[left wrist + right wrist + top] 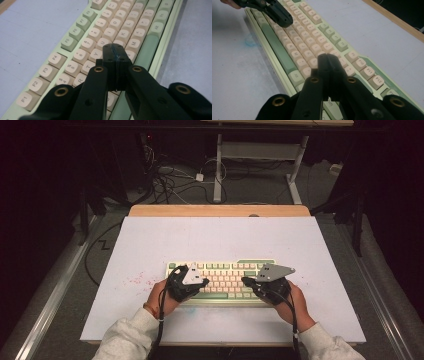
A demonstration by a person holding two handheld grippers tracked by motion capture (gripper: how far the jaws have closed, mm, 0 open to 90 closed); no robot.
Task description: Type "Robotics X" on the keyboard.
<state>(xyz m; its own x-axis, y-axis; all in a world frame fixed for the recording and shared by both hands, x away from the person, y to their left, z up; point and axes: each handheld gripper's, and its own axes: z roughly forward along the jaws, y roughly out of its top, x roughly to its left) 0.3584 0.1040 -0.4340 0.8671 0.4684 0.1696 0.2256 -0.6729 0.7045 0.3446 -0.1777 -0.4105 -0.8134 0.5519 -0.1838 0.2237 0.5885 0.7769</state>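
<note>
2 black two-jaw grippers are carried: left gripper point(202, 282) and right gripper point(246, 281). Each is topped by a grey three-cornered plate, trailed by a black cable and fitted with brass-ringed holes. Pale grey sleeves point(127, 335) are worn.

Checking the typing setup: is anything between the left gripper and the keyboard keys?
Nothing visible. The left gripper, jaws shut, hangs directly over the keyboard keys with nothing between.

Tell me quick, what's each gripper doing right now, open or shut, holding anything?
Left gripper: shut, fingers pressed together, nothing held, over the keyboard.
Right gripper: shut, nothing held, also over the keyboard.
</note>
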